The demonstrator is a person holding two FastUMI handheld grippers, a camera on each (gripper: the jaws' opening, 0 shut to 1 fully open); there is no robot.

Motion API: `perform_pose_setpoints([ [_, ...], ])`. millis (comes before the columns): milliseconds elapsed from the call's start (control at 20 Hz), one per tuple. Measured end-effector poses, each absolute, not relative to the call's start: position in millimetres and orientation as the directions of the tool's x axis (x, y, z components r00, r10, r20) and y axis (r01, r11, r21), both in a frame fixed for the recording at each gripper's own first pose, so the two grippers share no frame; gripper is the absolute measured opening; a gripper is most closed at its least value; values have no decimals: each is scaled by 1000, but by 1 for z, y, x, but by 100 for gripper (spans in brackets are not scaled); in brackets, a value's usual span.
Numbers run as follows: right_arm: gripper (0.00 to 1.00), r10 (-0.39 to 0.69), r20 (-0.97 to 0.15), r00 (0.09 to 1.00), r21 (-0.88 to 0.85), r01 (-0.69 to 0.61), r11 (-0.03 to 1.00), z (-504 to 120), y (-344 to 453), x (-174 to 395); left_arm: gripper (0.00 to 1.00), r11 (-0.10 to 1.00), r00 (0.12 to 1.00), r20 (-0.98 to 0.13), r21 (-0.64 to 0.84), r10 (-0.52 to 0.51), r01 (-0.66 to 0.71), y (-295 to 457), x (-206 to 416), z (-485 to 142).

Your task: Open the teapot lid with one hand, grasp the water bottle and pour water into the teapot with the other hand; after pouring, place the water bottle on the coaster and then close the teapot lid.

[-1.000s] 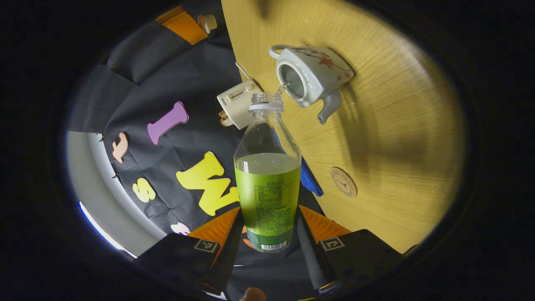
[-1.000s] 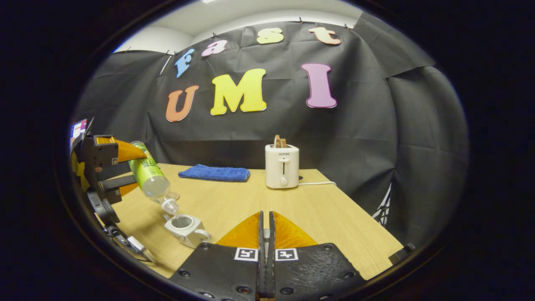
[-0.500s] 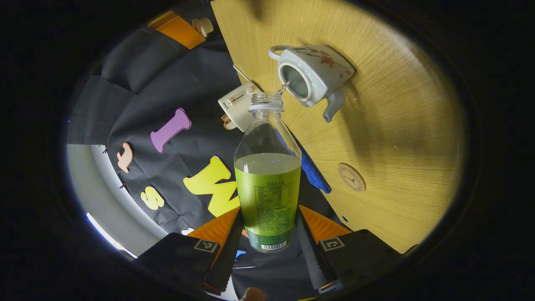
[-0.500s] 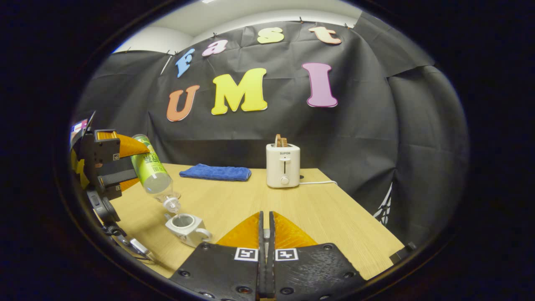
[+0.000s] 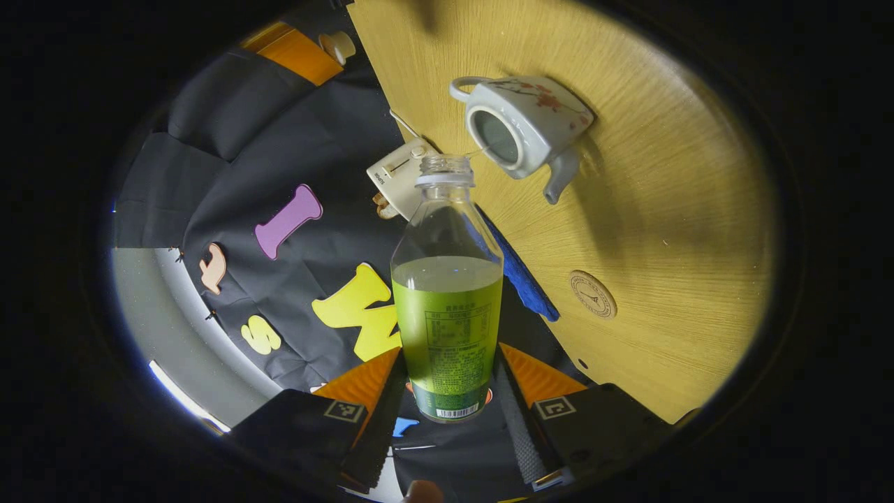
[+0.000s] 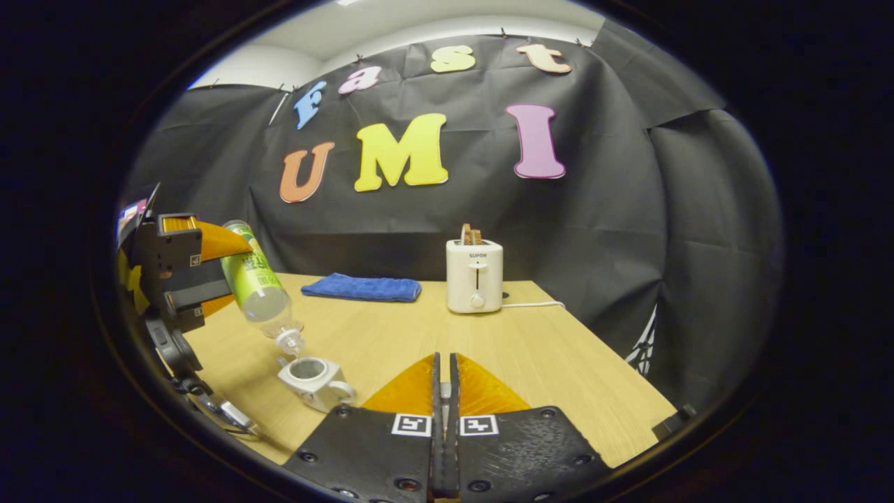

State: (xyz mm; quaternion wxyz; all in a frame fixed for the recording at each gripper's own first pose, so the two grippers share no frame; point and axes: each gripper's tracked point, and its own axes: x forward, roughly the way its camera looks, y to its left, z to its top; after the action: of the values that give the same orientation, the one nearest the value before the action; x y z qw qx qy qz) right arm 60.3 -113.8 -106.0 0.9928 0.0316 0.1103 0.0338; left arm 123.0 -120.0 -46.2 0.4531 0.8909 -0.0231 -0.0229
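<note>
My left gripper [image 5: 447, 391] is clamped on the water bottle [image 5: 447, 307], both fingers pressing its green-labelled lower half, and I have it tipped so the uncapped neck points down at the teapot [image 5: 520, 126] just ahead of the fingertips. A thin stream of water runs from the mouth into the teapot's open top. Beyond my right finger, on the table [image 5: 663, 175], lies the round coaster [image 5: 592, 295], apart from the teapot. My right gripper [image 6: 445, 391] is pressed together in front of me; I cannot make out the lid between its fingers. To its left the teapot [image 6: 316, 381] stands lidless, the bottle [image 6: 262, 293] slanted above it. Farther ahead sit a blue cloth [image 6: 362, 288] and a toaster [image 6: 475, 276].
</note>
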Motion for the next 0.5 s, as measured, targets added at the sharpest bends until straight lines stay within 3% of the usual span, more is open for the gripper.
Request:
perform_pose_setpoints([
  [350,0,75,-216,973,66,-62,996,-104,-111,60,72,-507,998,-21,862,-64,-15,-113,127,-51],
  [500,0,84,-217,973,87,-66,994,-101,-109,59,72,-342,997,-55,939,-53,34,-104,131,-60],
])
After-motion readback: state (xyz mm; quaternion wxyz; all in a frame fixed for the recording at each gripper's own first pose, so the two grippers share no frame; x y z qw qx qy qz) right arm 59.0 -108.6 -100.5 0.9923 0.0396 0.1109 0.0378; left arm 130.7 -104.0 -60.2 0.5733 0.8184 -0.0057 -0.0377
